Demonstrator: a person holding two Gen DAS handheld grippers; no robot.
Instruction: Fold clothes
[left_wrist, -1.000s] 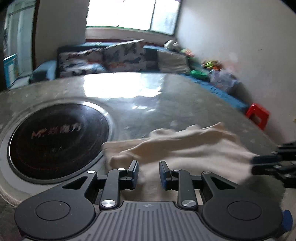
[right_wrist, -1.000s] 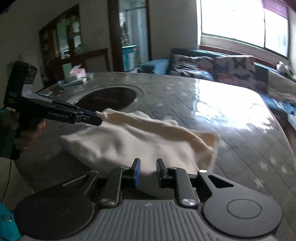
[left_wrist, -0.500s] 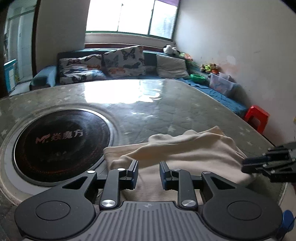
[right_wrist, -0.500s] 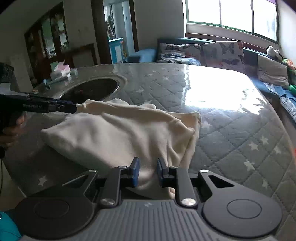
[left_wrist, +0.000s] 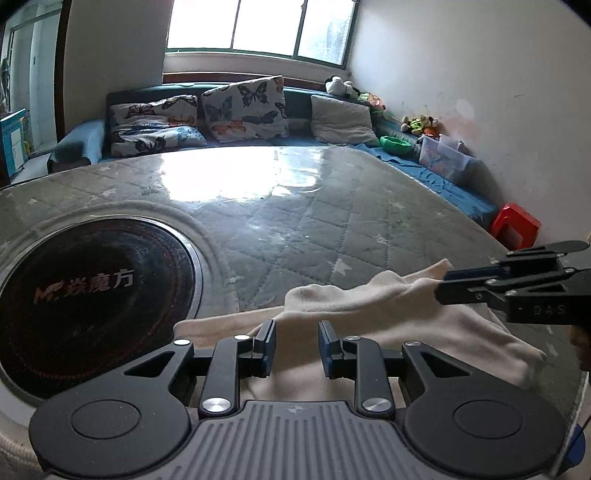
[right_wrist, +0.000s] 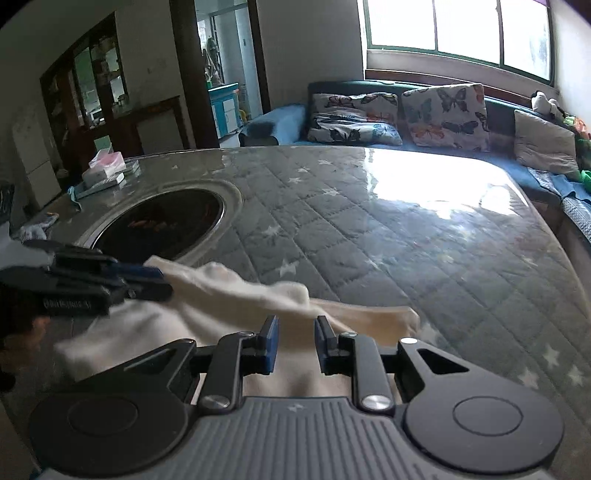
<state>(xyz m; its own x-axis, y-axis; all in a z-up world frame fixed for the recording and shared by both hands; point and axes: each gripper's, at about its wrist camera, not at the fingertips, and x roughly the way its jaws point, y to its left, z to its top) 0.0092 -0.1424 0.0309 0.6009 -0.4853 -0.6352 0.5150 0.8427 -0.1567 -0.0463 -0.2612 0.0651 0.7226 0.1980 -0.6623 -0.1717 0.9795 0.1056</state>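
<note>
A cream garment (left_wrist: 373, 314) lies bunched at the near edge of the grey quilted table (left_wrist: 295, 229). My left gripper (left_wrist: 297, 345) has its blue-padded fingers close together with cloth between them. From the right, my right gripper (left_wrist: 445, 288) touches a raised ridge of the garment. In the right wrist view the garment (right_wrist: 229, 291) rises to the left gripper (right_wrist: 155, 282) at the left. The right gripper (right_wrist: 295, 345) stands narrow over a fold, with cloth between its fingers. A hand behind the left gripper shows only partly.
A round black hotplate (left_wrist: 92, 291) is set into the table left of the garment, also seen as the hotplate (right_wrist: 162, 221). A tissue pack (right_wrist: 105, 170) lies at the far left corner. A sofa with butterfly cushions (left_wrist: 240, 107) and a red stool (left_wrist: 515, 225) stand beyond.
Both grippers have drawn nearer to each other and toward the near edge, carrying the garment. The cloth now lies narrower and more bunched, with a raised ridge between them.
</note>
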